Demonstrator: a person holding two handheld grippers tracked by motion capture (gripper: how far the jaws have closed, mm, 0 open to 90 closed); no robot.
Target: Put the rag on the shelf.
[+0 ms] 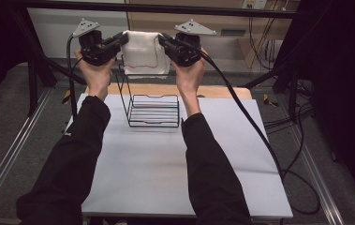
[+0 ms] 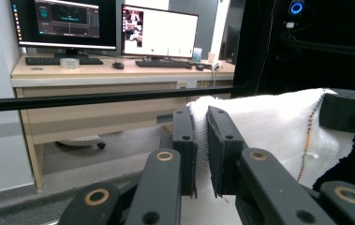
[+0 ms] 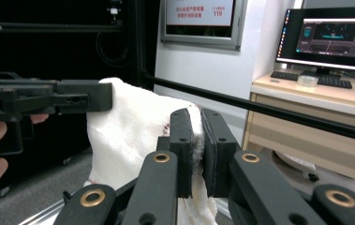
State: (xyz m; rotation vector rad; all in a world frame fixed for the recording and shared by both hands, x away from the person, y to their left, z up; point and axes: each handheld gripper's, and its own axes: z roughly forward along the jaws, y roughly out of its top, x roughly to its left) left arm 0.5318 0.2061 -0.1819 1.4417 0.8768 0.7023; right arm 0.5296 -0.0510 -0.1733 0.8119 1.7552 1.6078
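While both hands hold high over the far end of the worktop [image 1: 175, 159], the high view has the left tool [image 1: 121, 41] and right tool [image 1: 163, 41] each pinching a top corner of the white cloth [image 1: 140, 54]. It hangs stretched between them, long edge running side to side, directly above the wire rack [image 1: 152, 110], which stands empty; both hands look equally near it. Over to the left gripper view: jaws pressed together on the cloth's [image 2: 269, 126] edge, the fabric spreading away towards the right tool [image 2: 348, 112]. Right gripper view now: jaws clamped on the other corner of the cloth [image 3: 128, 136], with the left tool [image 3: 95, 97] gripping opposite. I'd say straight down is the way to drape it.
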